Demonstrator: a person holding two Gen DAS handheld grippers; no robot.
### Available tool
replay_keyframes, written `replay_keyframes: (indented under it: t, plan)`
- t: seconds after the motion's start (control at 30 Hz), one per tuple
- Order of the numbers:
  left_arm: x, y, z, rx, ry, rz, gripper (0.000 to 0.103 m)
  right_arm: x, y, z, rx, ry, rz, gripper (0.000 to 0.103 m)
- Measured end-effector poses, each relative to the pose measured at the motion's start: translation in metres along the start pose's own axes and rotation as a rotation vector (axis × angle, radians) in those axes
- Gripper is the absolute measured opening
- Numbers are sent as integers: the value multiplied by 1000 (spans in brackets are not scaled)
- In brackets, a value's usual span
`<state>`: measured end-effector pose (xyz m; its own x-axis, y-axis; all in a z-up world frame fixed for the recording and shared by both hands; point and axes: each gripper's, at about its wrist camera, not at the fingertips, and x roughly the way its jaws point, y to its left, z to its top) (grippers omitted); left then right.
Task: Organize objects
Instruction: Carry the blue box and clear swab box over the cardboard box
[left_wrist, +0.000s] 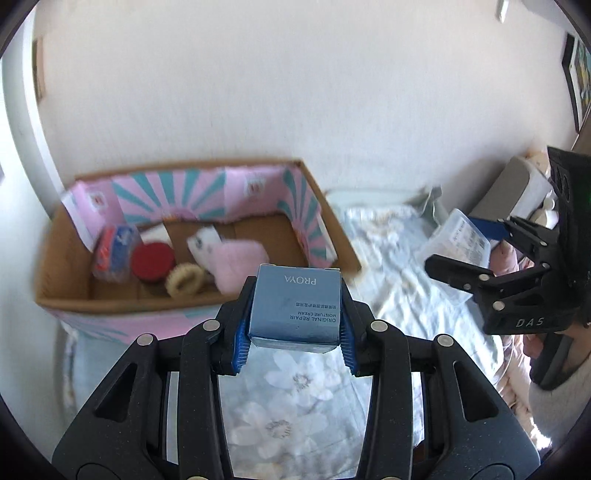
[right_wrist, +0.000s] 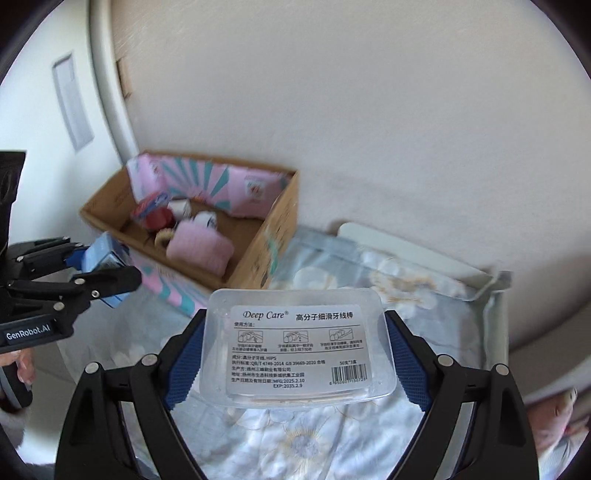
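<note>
Left wrist view: the left gripper (left_wrist: 295, 314) is closed on a small blue cardboard box printed "PROYA" (left_wrist: 295, 306), its blue ribbed pads (left_wrist: 242, 343) pressed against the box's 2 sides. The box hangs above a bed covered in a pale blue floral sheet (left_wrist: 295, 387), just near of an open brown cardboard box lined with pink and teal paper (left_wrist: 66, 258), which sits at the far left against the white wall (left_wrist: 295, 92). Inside that box lie a red and blue wrapped packet (left_wrist: 114, 251), a round red lid (left_wrist: 153, 262), a beige coiled hair tie (left_wrist: 184, 280), a small white bottle (left_wrist: 203, 243) and a fluffy pink cloth (left_wrist: 240, 266). At the right, the right gripper (left_wrist: 472, 254) holds a clear plastic box with a white label (left_wrist: 458, 240).

Right wrist view: the right gripper (right_wrist: 295, 354) is shut on the clear plastic box labelled "Deep Care" (right_wrist: 295, 347), gripped at both short sides, over the floral sheet (right_wrist: 314, 443). The lined cardboard box (right_wrist: 280, 229) stands at the far left, with the pink cloth (right_wrist: 199, 247), red lid (right_wrist: 159, 218) and wrapped packet (right_wrist: 149, 206) inside. At the left edge, the left gripper (right_wrist: 99, 266) holds the blue box (right_wrist: 103, 258) just near of the cardboard box's near wall.
</note>
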<state>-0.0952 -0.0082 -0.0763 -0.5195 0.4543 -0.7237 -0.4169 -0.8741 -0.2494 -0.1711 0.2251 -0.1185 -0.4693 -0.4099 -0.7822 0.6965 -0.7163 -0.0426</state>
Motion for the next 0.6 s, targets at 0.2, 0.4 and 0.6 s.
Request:
replay_keyframes:
  t: [0.2,0.4,0.6]
  plan:
    - [-19,24,37,7,-32,20,36,-20,5,28,65,-24,-20,88]
    - [-24,68,64,-18,-44,52,36,-20,30,66,51,-59,-15,88]
    - [-23,114,82,-31,-34,84,36,-3,62,103,40,-76,20,88]
